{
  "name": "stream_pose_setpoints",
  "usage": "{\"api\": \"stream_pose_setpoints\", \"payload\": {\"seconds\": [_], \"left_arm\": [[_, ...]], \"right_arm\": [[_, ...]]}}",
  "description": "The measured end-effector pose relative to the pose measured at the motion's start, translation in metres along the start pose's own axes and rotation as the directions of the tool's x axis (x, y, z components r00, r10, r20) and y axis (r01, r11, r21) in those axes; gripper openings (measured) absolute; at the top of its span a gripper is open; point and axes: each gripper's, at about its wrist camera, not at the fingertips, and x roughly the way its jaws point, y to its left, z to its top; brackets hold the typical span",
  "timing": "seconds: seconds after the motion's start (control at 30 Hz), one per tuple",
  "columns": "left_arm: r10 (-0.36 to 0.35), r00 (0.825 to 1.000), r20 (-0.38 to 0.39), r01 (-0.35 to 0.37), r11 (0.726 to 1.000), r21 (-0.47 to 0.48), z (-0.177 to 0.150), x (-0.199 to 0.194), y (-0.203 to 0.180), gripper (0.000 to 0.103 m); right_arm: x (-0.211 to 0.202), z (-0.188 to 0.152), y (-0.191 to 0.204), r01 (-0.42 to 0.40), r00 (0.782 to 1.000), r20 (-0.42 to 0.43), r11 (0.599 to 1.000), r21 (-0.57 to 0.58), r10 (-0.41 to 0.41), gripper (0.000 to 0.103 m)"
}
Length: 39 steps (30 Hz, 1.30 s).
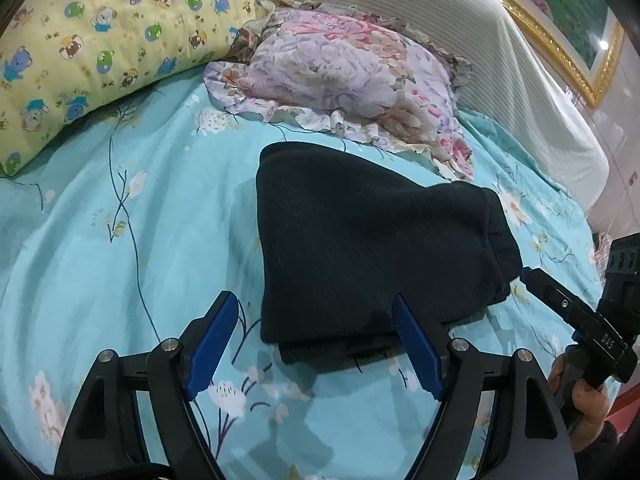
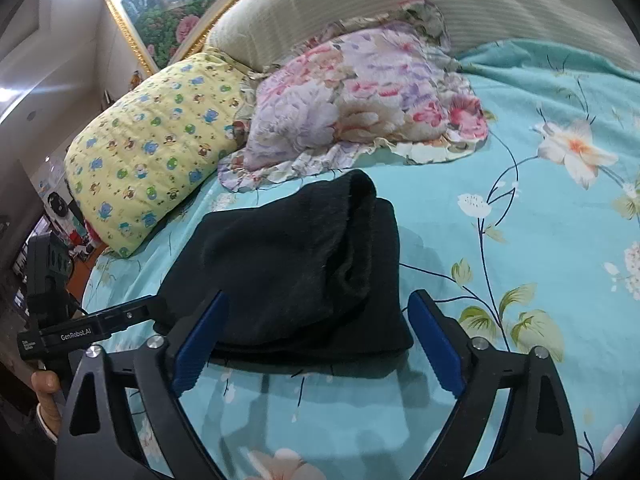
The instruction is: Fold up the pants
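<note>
The black pants [image 1: 372, 248] lie folded into a compact bundle on the turquoise floral bedsheet [image 1: 120, 240]. My left gripper [image 1: 314, 306] is open and empty, just short of the bundle's near edge, with its right finger over the pants' corner. In the right wrist view the same pants [image 2: 296, 268] lie straight ahead. My right gripper [image 2: 320, 300] is open and empty, hovering at the bundle's near edge. The right gripper's body shows at the right edge of the left wrist view [image 1: 576, 312], and the left gripper's body at the left edge of the right wrist view [image 2: 80, 332].
A yellow cartoon-print pillow [image 1: 100, 40] and a pink-purple floral pillow [image 1: 352, 76] lie behind the pants. A beige padded headboard [image 1: 480, 40] stands behind them, with a gold-framed picture [image 1: 568, 20] on the wall. The bed's edge drops off beside the yellow pillow [image 2: 92, 272].
</note>
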Motion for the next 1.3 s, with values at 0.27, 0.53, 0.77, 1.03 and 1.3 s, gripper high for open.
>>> {"api": "stream_pose_setpoints", "payload": {"seconds": [0.27, 0.53, 0.77, 1.03, 1.3], "left_arm": [[0.073, 0.997, 0.025, -0.074, 0.996, 0.043, -0.016, -0.010, -0.011, 0.080], [0.165, 0.983, 0.084, -0.172, 0.981, 0.084, -0.023, -0.023, -0.020, 0.082], [0.204, 0.973, 0.106, -0.216, 0.969, 0.121, -0.030, -0.027, -0.024, 0.082], [0.225, 0.969, 0.105, -0.238, 0.963, 0.128, -0.039, -0.026, -0.023, 0.082], [0.235, 0.966, 0.108, -0.249, 0.959, 0.137, -0.045, -0.020, -0.023, 0.084]], "right_arm": [[-0.013, -0.009, 0.027, 0.033, 0.999, 0.027, 0.990, -0.138, -0.029, 0.097], [-0.015, -0.015, 0.051, 0.063, 0.998, 0.044, 0.966, -0.249, -0.054, 0.101], [-0.015, -0.021, 0.060, 0.059, 0.998, 0.051, 0.959, -0.277, -0.046, 0.101], [-0.015, -0.029, 0.065, 0.052, 0.998, 0.052, 0.955, -0.293, -0.039, 0.102], [-0.007, -0.036, 0.068, 0.055, 0.998, 0.049, 0.948, -0.313, -0.042, 0.102]]}}
